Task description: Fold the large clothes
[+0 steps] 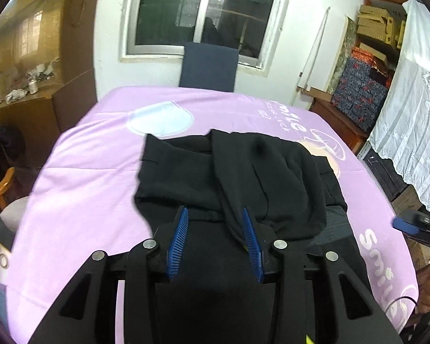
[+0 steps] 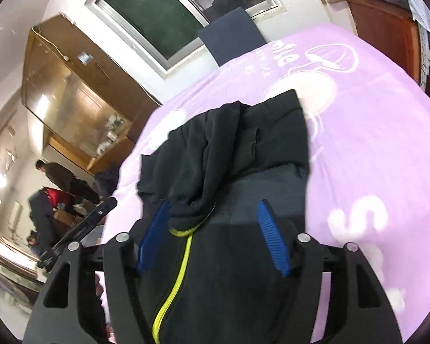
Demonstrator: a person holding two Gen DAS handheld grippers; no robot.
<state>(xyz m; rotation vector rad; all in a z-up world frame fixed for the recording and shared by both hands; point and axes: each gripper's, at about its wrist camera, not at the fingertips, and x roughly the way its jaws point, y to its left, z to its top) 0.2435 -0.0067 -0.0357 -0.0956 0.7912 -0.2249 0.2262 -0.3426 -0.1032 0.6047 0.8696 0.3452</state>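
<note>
A black garment (image 1: 243, 169) lies bunched and partly folded on a lilac printed sheet (image 1: 86, 157) that covers the table. My left gripper (image 1: 214, 210) hovers over its near edge with the jaws apart. A hanging fold of black cloth brushes the inner side of the right blue pad (image 1: 250, 238), unpinched. In the right wrist view the garment (image 2: 243, 143) shows a yellow zip line (image 2: 180, 272). My right gripper (image 2: 213, 204) stands wide open above it. A bunched lump of cloth rests against its left pad (image 2: 153, 235), well clear of the other pad.
A dark blue chair back (image 1: 209, 66) stands at the table's far edge under a window. A wooden cabinet (image 1: 28, 91) is on the left. Stacked boxes (image 1: 358, 100) and a white lace curtain (image 1: 415, 114) are on the right. People (image 2: 57, 177) stand in the room beyond.
</note>
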